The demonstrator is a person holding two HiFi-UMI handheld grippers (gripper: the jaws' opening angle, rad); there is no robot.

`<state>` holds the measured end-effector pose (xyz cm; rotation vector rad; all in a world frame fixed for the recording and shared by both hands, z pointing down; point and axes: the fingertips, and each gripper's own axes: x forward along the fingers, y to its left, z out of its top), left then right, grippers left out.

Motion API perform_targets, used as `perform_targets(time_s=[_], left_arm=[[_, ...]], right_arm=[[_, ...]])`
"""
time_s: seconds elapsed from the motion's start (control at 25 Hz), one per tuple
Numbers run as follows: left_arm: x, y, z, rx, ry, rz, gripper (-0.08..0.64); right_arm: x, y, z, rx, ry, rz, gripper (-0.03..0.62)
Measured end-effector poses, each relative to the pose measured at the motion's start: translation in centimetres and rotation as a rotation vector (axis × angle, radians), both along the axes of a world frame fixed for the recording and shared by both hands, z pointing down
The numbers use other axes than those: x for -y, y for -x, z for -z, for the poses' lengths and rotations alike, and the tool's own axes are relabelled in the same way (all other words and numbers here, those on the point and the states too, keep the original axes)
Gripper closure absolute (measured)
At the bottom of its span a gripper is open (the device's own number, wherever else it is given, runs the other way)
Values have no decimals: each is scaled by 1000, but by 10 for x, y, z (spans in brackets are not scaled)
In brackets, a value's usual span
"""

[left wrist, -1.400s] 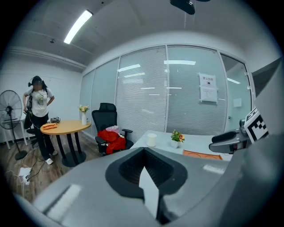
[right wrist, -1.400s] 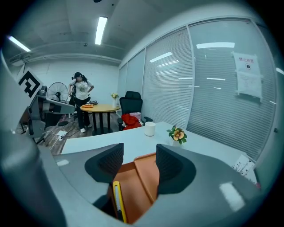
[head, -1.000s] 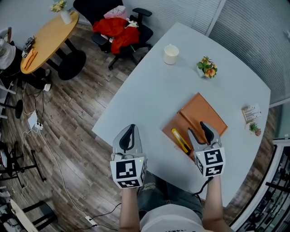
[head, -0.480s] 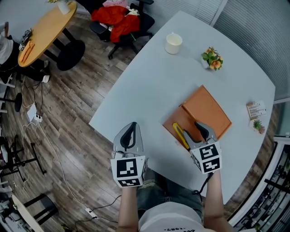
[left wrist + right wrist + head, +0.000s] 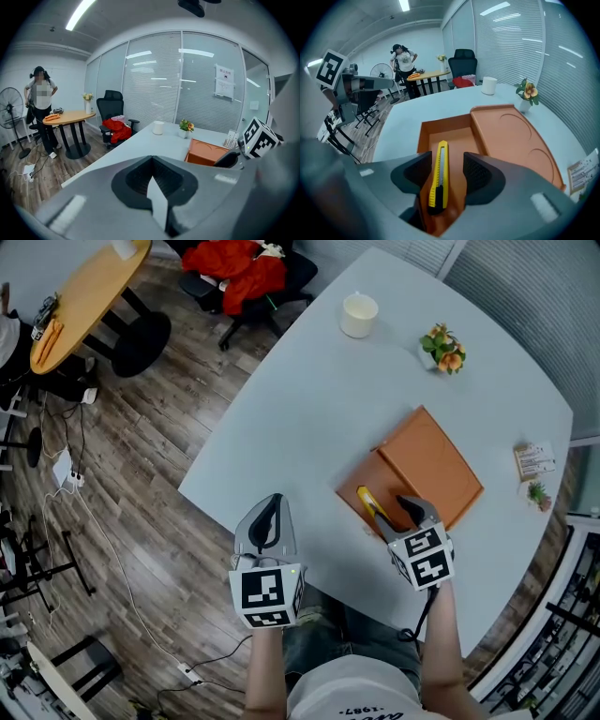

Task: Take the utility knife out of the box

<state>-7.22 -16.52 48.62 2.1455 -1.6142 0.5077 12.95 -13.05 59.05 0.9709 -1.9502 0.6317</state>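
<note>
A yellow utility knife [image 5: 438, 180] [image 5: 370, 505] lies lengthwise in the open orange box [image 5: 454, 133] [image 5: 361, 486], whose lid [image 5: 518, 136] [image 5: 431, 463] is folded flat beside it on the pale table [image 5: 309, 399]. My right gripper [image 5: 447, 169] [image 5: 398, 510] is open over the box's near end, its jaws on either side of the knife's dark rear end, not touching it. My left gripper [image 5: 269, 521] [image 5: 152, 185] is shut and empty, held off the table's near-left edge above the floor.
A white cup [image 5: 359, 314] and a small flower pot [image 5: 442, 348] stand at the table's far side; a card stand [image 5: 534, 460] sits at the right edge. An office chair with red cloth [image 5: 239, 268] and a round wooden table [image 5: 84, 296] stand beyond. A person [image 5: 42, 112] stands far off.
My right gripper has moved left and forward over the box's near end, so the knife now lies between its open jaws. The left gripper has stayed put.
</note>
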Motion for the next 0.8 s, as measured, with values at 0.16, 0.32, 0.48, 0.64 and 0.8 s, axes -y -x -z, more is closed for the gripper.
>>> perform_targets(time_s=[0.16,0.32,0.48,0.64,0.8], left_arm=[[-6,1,-6,0,20,0,560],[-8,2,-12,6,31,3,560],[-10,3,-16,9,41,16,560],[-10,1,-18,7,46,17,560],[-10,2,-18,5,50,16,560]], right_arm=[[-6,0,-13,-20,61,7,350],[-11,-4,-26,-39,125,7,351],[-17,-5,-38,-61,177,22,354],[-19,-4,-45,-78,199,24,373],[-18,-2,-44,-71,208,20,379]])
